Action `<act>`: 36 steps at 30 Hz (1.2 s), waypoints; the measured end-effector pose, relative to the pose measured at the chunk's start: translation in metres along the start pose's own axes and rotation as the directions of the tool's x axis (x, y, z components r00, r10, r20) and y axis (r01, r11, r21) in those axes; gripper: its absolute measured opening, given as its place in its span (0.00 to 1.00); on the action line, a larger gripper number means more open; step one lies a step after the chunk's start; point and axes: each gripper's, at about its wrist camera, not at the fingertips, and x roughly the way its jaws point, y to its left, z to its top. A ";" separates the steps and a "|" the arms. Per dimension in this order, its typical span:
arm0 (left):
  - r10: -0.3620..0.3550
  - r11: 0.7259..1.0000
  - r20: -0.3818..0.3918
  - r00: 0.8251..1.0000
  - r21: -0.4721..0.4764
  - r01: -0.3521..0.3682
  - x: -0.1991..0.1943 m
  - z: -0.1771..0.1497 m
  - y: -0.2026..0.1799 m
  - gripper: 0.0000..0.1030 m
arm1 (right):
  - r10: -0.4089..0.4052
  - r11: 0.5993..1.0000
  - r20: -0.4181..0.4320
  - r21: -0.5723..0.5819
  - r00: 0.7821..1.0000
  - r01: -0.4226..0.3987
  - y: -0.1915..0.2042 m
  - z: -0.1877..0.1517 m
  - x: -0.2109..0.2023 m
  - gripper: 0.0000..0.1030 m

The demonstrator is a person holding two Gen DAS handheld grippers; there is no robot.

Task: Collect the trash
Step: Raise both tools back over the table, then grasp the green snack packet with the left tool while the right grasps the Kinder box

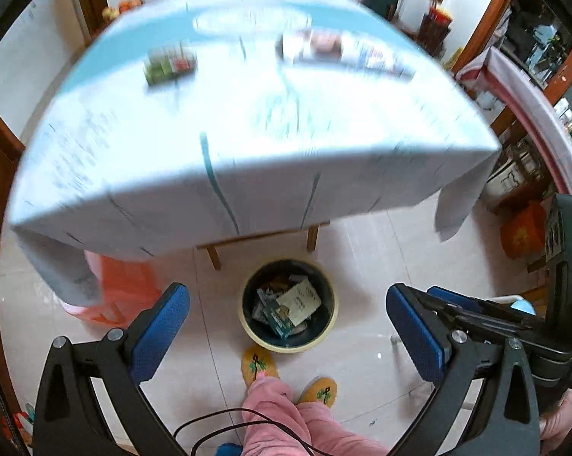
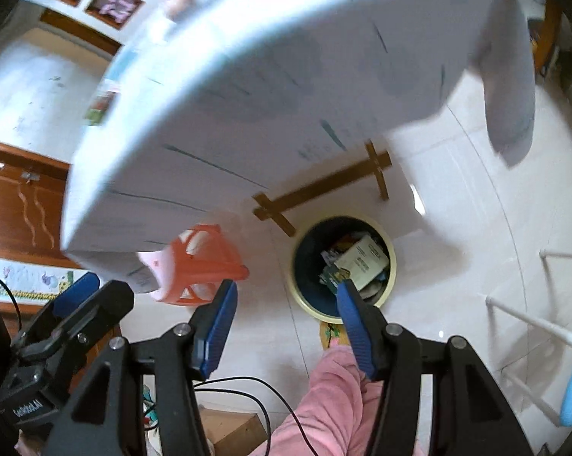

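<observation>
A round bin (image 1: 248,326) with a cream rim stands on the floor by the table; it holds several boxes and wrappers, with a pale box (image 1: 299,302) on top. It also shows in the right wrist view (image 2: 297,296). My left gripper (image 1: 286,326) is open and empty above the bin. My right gripper (image 2: 286,304) is open and empty, over the floor beside the bin. On the table (image 1: 134,174), blurred, lie a small green and red packet (image 1: 170,62) and some flat packages (image 1: 343,51).
A light blue cloth hangs over the table's edge (image 2: 210,144). An orange plastic stool (image 2: 202,266) stands under the table at the left. The person's pink trousers (image 1: 286,414) and yellow slippers (image 1: 257,364) are just before the bin. A white and blue chair (image 2: 552,334) is at the right.
</observation>
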 end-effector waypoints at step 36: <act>0.043 0.980 -0.101 0.994 0.198 -0.022 0.010 0.202 0.116 0.99 | -0.037 0.992 0.243 0.123 0.969 0.007 0.085 0.136 -0.093 0.54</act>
